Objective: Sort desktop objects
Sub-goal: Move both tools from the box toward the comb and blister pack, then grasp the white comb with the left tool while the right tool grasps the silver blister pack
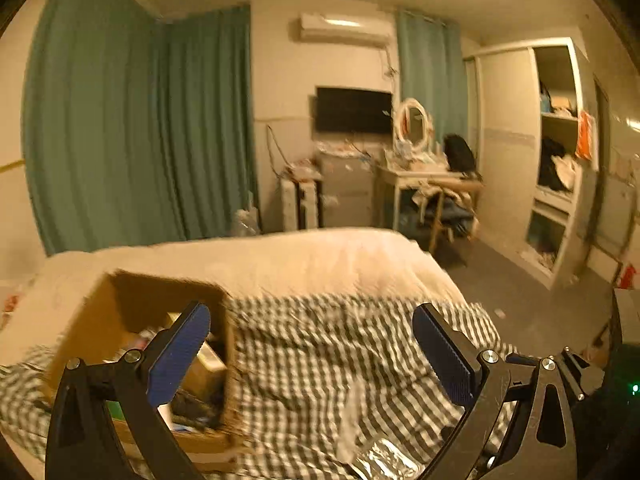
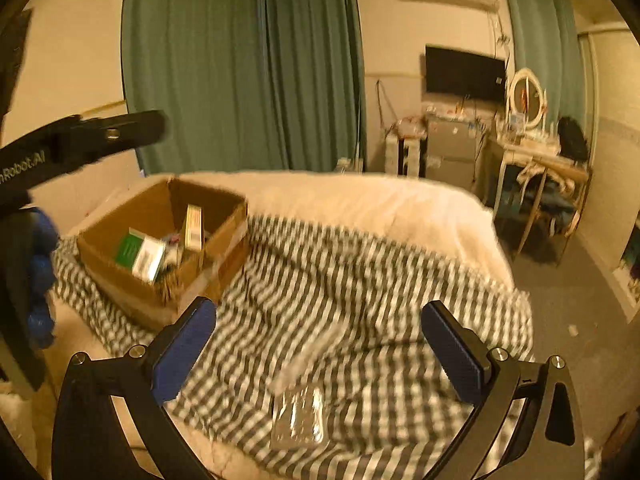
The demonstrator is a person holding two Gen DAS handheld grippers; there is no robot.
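A brown cardboard box (image 2: 168, 236) sits on the checked bedspread (image 2: 340, 280), holding a green-and-white carton (image 2: 140, 254), an upright yellowish carton (image 2: 193, 226) and other small items. The same box (image 1: 132, 320) shows behind my left gripper's left finger in the left wrist view. A silvery foil packet (image 2: 298, 420) lies on the spread, low between my right gripper's fingers, untouched. My right gripper (image 2: 318, 338) stands wide open and empty. My left gripper (image 1: 310, 346) is open and empty too, with the foil packet (image 1: 384, 460) below it. The left gripper's black arm (image 2: 100, 136) juts in at the left of the right wrist view.
A cream blanket (image 1: 280, 260) covers the far half of the bed. Beyond stand teal curtains (image 1: 140, 128), a wall TV (image 1: 354, 110), a cluttered dressing table with a round mirror (image 1: 414, 120), a chair and an open wardrobe (image 1: 556, 152). Grey floor lies to the bed's right.
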